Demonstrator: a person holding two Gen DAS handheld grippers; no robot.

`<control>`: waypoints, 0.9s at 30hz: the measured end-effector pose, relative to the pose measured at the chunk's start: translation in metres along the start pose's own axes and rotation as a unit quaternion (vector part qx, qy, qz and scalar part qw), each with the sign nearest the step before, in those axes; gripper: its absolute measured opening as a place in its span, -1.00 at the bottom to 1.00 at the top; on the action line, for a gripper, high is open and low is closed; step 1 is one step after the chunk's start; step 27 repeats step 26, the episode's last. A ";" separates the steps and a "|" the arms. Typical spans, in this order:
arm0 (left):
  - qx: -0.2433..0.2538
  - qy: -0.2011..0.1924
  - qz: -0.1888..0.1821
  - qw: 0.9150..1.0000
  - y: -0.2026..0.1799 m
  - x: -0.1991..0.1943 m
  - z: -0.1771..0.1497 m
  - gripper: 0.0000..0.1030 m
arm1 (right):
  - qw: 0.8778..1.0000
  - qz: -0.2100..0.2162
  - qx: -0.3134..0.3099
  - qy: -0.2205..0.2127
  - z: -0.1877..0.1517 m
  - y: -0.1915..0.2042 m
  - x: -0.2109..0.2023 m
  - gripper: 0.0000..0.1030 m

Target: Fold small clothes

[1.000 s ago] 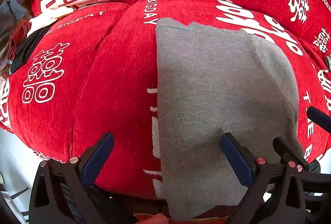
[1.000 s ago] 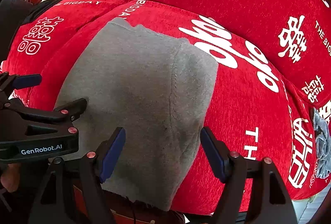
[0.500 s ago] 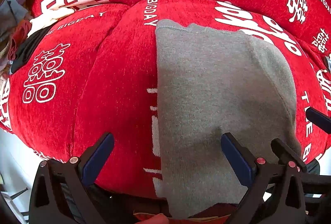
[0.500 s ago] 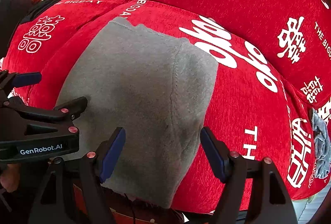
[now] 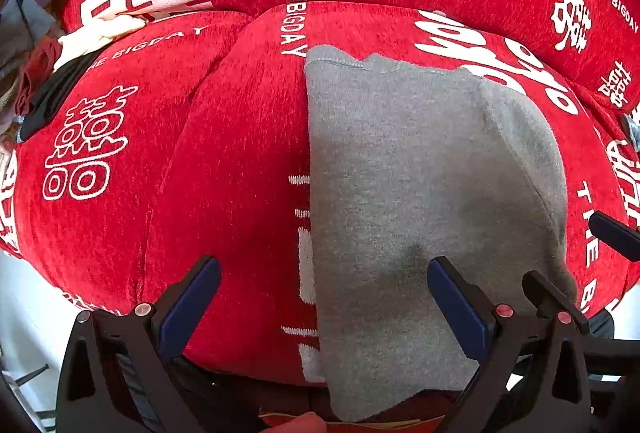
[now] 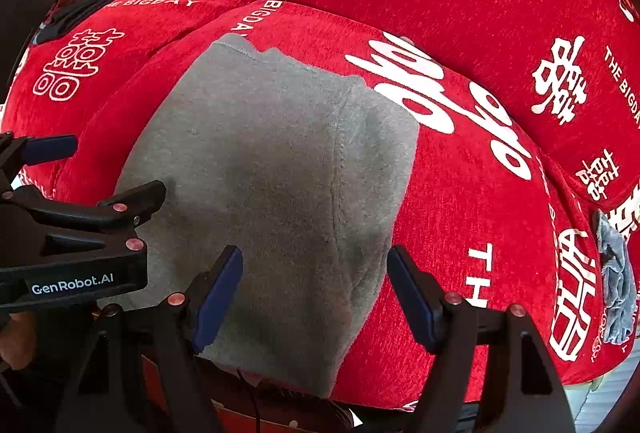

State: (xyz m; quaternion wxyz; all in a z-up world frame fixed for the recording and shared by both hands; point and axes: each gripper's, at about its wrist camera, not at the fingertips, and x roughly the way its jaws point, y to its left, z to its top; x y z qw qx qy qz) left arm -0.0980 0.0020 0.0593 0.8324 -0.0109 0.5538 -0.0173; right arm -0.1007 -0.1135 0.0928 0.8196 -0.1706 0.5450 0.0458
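1. While both grippers hover over the near edge of the red sofa (image 5: pixel 224 161), the grey garment (image 5: pixel 420 193) lies flat on its seat cushion, its near end hanging over the front.
2. Left gripper (image 5: pixel 324 297): jaws spread, empty, straddling the garment's left edge.
3. Right gripper (image 6: pixel 314 293): jaws spread, empty, above the garment's near right part.
4. At the far left, a clothes pile (image 5: pixel 36 45) lies on the sofa.
5. At the right, a grey-blue cloth (image 6: pixel 616 285) lies on the seat.

You see a plain heather-grey knit garment (image 5: pixel 420 193) at centre frame on a bright red plush sofa cover (image 5: pixel 224 173) patterned with white characters and lettering; black gripper fingers (image 6: pixel 416 297) carry navy-blue pads.
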 end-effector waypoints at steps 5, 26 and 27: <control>-0.006 0.001 -0.009 1.000 0.005 0.003 0.000 1.00 | 1.000 -0.006 -0.006 0.003 0.003 0.005 0.000 0.51; -0.028 -0.002 -0.029 0.999 0.020 0.004 -0.003 1.00 | 0.999 -0.018 -0.025 0.011 0.005 0.017 -0.001 0.51; -0.028 -0.002 -0.029 0.999 0.020 0.004 -0.003 1.00 | 0.999 -0.018 -0.025 0.011 0.005 0.017 -0.001 0.51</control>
